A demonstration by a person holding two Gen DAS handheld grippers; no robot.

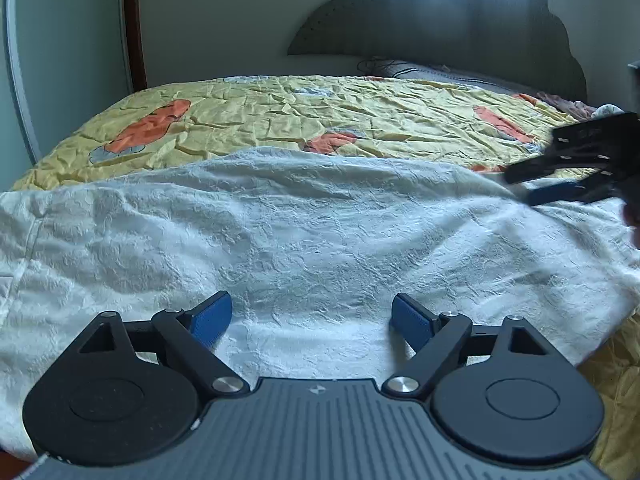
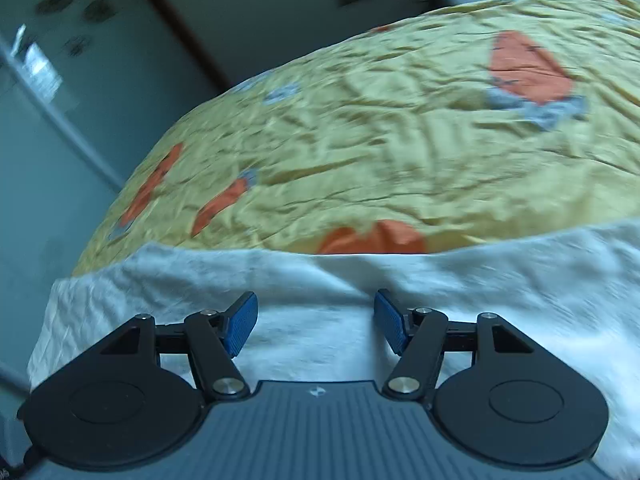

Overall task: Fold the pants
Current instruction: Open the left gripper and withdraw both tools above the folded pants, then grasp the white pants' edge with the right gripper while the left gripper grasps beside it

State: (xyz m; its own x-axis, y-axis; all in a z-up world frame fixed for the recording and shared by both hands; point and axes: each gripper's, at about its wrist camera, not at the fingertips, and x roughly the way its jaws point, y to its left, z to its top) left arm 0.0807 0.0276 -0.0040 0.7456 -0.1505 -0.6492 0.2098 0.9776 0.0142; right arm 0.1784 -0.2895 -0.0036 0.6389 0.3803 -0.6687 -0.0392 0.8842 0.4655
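I see the white pants (image 1: 304,240) lying on the yellow bedspread (image 1: 280,116), at the near edge of the bed, with the long axis going left to right across both views. I cannot tell which end is the waist; both ends are cut off, and the right wrist picture is blurred. The fabric is crinkled and textured. My left gripper (image 1: 311,318) and right gripper (image 2: 315,322) have fingers wide apart, holding nothing.
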